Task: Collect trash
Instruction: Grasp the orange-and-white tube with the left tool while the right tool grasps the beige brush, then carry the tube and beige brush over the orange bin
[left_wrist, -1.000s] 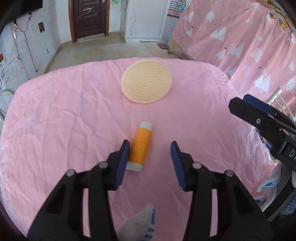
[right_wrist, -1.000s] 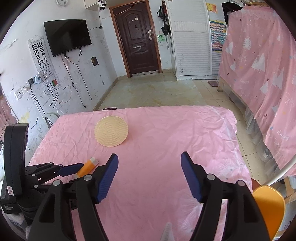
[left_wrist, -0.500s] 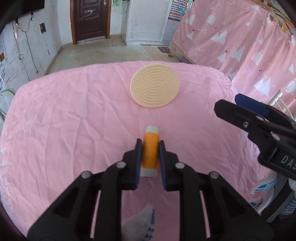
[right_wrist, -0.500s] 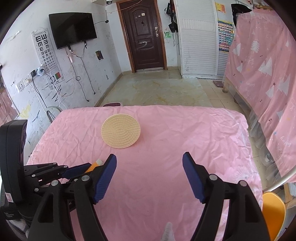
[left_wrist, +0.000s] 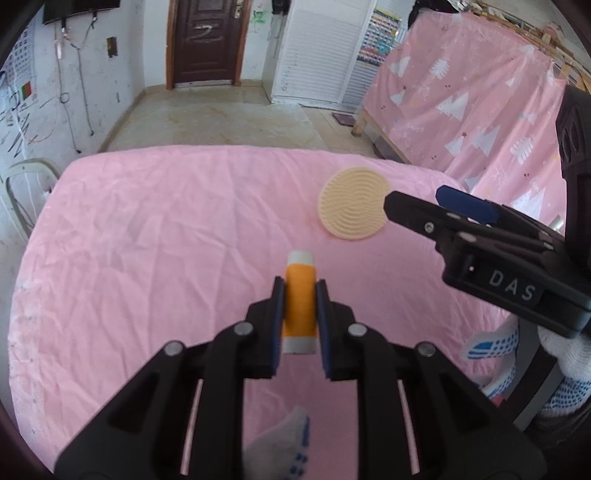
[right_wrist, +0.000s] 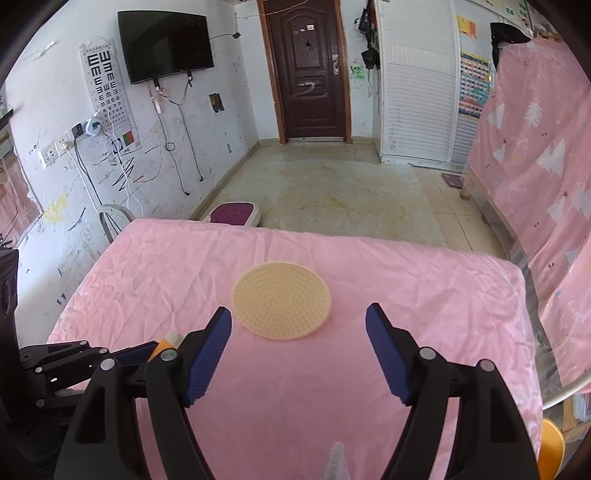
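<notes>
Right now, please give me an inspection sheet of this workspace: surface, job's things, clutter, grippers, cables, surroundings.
Surface: table under a wrinkled pink cloth.
Job's things: orange thread spool with white ends, clamped in the left gripper.
Clutter: round beige mat lying flat on the cloth.
Grippers: left gripper shut on the spool; right gripper open, jaws just widening, nothing between them.
Cables: loose wires hang on the left wall.
Surroundings: wall television, eye chart, dark door, pink curtain.

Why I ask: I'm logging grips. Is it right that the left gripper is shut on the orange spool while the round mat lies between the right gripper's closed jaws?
Not closed: the right wrist view shows the right gripper open, the round mat between its jaws. The left gripper does clamp the orange spool.
</notes>
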